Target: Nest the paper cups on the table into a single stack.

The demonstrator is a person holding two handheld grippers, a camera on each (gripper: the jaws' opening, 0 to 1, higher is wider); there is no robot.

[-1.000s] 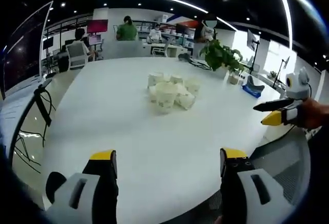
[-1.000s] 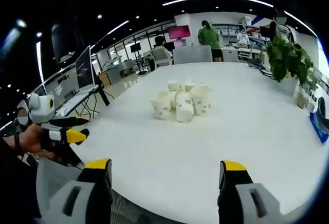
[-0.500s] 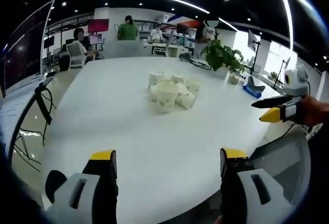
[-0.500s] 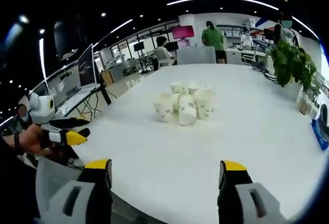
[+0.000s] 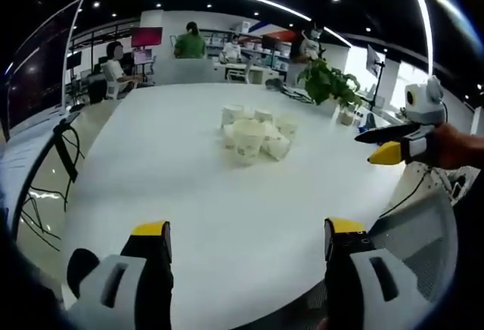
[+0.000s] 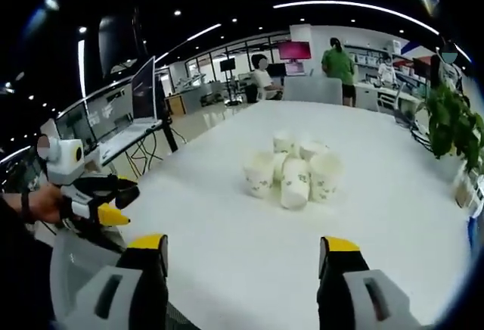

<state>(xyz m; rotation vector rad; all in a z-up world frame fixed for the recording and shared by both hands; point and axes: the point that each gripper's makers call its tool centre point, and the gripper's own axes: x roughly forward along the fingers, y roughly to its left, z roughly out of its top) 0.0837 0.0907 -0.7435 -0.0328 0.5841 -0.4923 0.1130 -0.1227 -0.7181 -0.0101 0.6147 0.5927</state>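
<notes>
Matt paper cups sit on a smooth, glossy white table.

No lettering, label, brand or number can be read. The paper cups ahead of the tool carry small greenish printed marks, too blurred to tell; the far pink wall screen is illegible.

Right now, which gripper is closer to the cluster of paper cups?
Hard to call: left gripper and right gripper both hover open over the near table edge, short of the paper cups.
</notes>
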